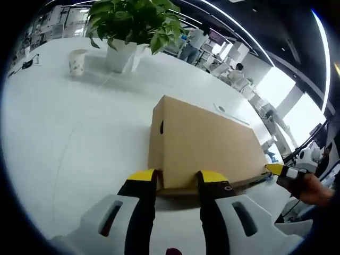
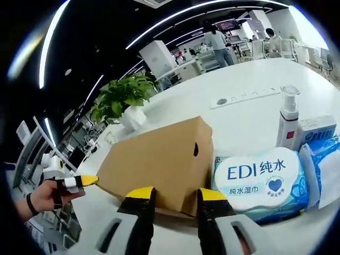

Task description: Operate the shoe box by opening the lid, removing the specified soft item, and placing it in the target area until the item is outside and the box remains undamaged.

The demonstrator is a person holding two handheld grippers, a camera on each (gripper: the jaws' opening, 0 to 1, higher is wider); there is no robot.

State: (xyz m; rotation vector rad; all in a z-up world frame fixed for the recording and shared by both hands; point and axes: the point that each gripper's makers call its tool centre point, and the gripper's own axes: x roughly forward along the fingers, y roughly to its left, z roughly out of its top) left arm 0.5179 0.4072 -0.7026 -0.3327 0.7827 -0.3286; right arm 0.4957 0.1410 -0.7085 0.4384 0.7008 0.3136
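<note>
left gripper view: my left gripper (image 1: 178, 176) stands at the near edge of the shoe box (image 1: 204, 141), its two yellow-tipped jaws parted to a moderate gap with the lid's edge showing between them; i cannot tell whether the pads touch the cardboard. the box is brown, closed, with its lid (image 1: 212, 135) down, resting on the white table (image 1: 58, 143). one end wall of the box carries a small dark oval hole. beyond the box, well apart from it, stand a potted plant (image 1: 130, 26) in a white pot and, beside that pot, a paper cup (image 1: 77, 61). at the far corner of the box, my right gripper (image 1: 281, 171) enters with a yellow tip just beside the lid's corner, held by a hand (image 1: 313, 188).

right gripper view: my right gripper (image 2: 172, 194) is at the opposite long edge of the box (image 2: 159, 159), jaws likewise parted to a moderate gap, the box edge between them; contact is not resolvable. just beside the box's holed end lies a pack of wet wipes (image 2: 260, 183), blue and white, touching or nearly touching the box. behind the pack, farther from the box, stand a pump bottle (image 2: 288, 117) and a small white carton (image 2: 317, 130). the plant (image 2: 122, 98) is behind the box. at the box's other end, my left gripper's yellow tip (image 2: 82, 181) sits close to the corner, held by a hand (image 2: 45, 196). the soft item inside the box is hidden by the closed lid.
</note>
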